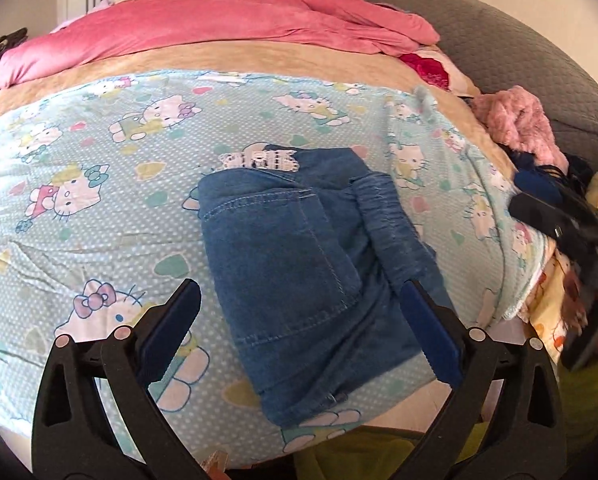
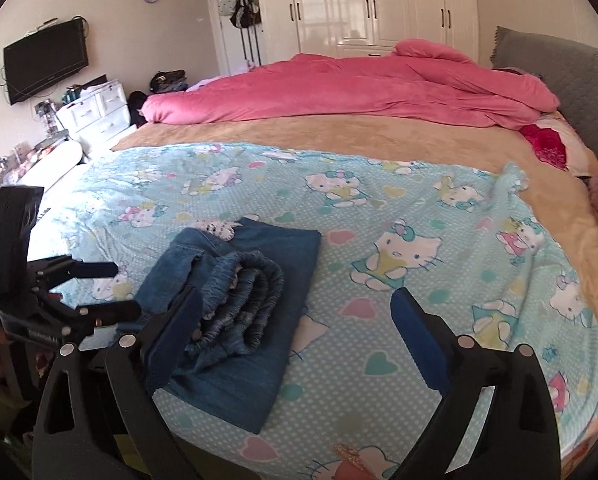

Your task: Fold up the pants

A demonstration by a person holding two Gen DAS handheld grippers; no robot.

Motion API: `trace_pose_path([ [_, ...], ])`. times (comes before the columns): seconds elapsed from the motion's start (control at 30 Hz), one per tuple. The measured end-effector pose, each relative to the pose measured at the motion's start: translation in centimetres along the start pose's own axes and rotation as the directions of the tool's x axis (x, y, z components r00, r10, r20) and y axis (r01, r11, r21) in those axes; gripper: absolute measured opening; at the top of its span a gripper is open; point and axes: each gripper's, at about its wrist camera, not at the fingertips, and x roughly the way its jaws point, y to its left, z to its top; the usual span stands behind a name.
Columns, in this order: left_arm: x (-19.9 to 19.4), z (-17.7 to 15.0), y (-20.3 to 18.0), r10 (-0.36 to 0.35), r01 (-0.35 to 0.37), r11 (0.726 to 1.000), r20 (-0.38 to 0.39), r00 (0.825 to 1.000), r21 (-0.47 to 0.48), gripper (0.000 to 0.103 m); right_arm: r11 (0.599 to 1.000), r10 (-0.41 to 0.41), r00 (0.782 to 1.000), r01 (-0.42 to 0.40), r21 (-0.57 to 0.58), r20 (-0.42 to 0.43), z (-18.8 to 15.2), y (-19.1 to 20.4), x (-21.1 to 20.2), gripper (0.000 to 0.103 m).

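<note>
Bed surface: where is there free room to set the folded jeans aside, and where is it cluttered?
Free: the cartoon sheet right of the jeans, out to its far edge, and the tan strip between that sheet and the pink duvet. Crowded: the headboard-side edge, with a pink fluffy garment and dark clothes. Both grippers are open.

Open sheet [image 2: 439,280] stretched across the right and centre of the right wrist frame, bare as far as the tan blanket [image 2: 339,132]. The folded jeans [image 2: 239,320] blocked the lower left, with the left gripper [image 2: 111,290] just beside them at the left edge. A pink duvet [image 2: 359,88] closed off the upper frame. In the left wrist frame, piled clothes [image 1: 531,132] crowded the right edge.
</note>
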Motion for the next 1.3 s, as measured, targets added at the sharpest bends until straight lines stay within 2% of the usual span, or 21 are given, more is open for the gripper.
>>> trace_pose_path([
  [0.1,0.5,0.4,0.5,0.003,-0.004,1.0,-0.01,1.0,-0.013,0.093,0.999,-0.027,1.0,0.027,-0.019,0.016,-1.1,0.8,-0.2,0.094],
  [0.17,0.9,1.0,1.0,0.022,-0.022,1.0,-0.004,1.0,-0.013,0.093,0.997,-0.012,1.0,0.014,-0.072,0.023,-1.9,2.1,-0.2,0.094],
  [0.23,1.3,1.5,1.6,0.046,-0.046,0.999,-0.002,0.999,-0.02,0.093,0.991,0.027,1.0,-0.025,-0.13,0.013,-2.5,3.4,-0.1,0.094],
  [0.33,2.1,2.4,2.5,0.069,-0.07,0.997,-0.012,0.998,-0.023,0.09,0.984,0.096,0.995,-0.094,-0.153,0.001,-3.1,4.9,0.1,0.094],
  [0.4,2.7,2.8,2.8,0.055,-0.055,0.998,-0.028,0.998,-0.017,0.064,0.974,0.133,0.991,-0.133,-0.183,-0.013,-3.4,6.0,0.4,0.094],
  [0.47,3.6,3.1,2.8,0.05,-0.051,0.999,-0.055,0.997,-0.001,0.049,0.963,0.155,0.987,-0.158,-0.218,-0.028,-3.8,7.2,0.9,0.093],
  [0.5,4.0,3.2,2.8,0.047,-0.046,0.999,-0.068,0.997,0.005,0.041,0.955,0.169,0.985,-0.175,-0.24,-0.044,-4.1,8.0,1.3,0.088],
  [0.53,4.7,3.3,2.8,0.044,-0.043,0.999,-0.085,0.995,0.013,0.039,0.95,0.18,0.982,-0.188,-0.251,-0.053,-4.2,8.4,1.4,0.075],
  [0.63,6.2,3.5,2.9,0.06,-0.058,0.998,-0.12,0.991,0.023,0.039,0.924,0.257,0.962,-0.274,-0.266,-0.095,-4.7,9.5,2.3,0.06],
  [0.7,6.6,3.6,3.1,0.057,-0.056,0.998,-0.122,0.991,0.017,0.041,0.914,0.255,0.962,-0.274,-0.299,-0.1,-4.9,10.4,2.9,0.055],
  [0.87,6.7,3.6,3.4,0.045,-0.045,0.999,-0.123,0.991,0.01,0.042,0.869,0.23,0.969,-0.246,-0.429,-0.089,-4.9,12.8,4.0,0.055],
  [0.93,6.7,3.5,3.5,0.042,-0.041,0.999,-0.121,0.992,0.004,0.043,0.855,0.19,0.974,-0.228,-0.466,-0.127,-5.1,13.3,5.5,0.053],
  [0.97,6.7,3.5,3.5,0.04,-0.041,0.999,-0.121,0.992,0.0,0.044,0.856,0.189,0.967,-0.247,-0.454,-0.17,-5.2,13.3,6.5,0.045],
  [1.0,6.8,3.4,3.6,0.039,-0.04,0.999,-0.121,0.992,-0.005,0.045,0.862,0.214,0.955,-0.283,-0.421,-0.203,-5.3,13.1,7.0,0.019],
  [1.03,6.8,3.4,3.7,0.038,-0.039,0.999,-0.122,0.992,-0.007,0.046,0.871,0.247,0.94,-0.322,-0.371,-0.234,-5.3,12.7,7.2,0.005],
  [1.2,6.7,3.2,3.7,0.034,-0.036,0.999,-0.121,0.992,-0.009,0.048,0.873,0.312,0.914,-0.384,-0.302,-0.261,-6.1,12.3,5.9,0.004],
  [1.3,6.7,3.2,3.6,0.041,-0.042,0.999,-0.117,0.992,-0.007,0.051,0.884,0.302,0.914,-0.375,-0.279,-0.27,-7.0,12.2,6.5,0.004],
])
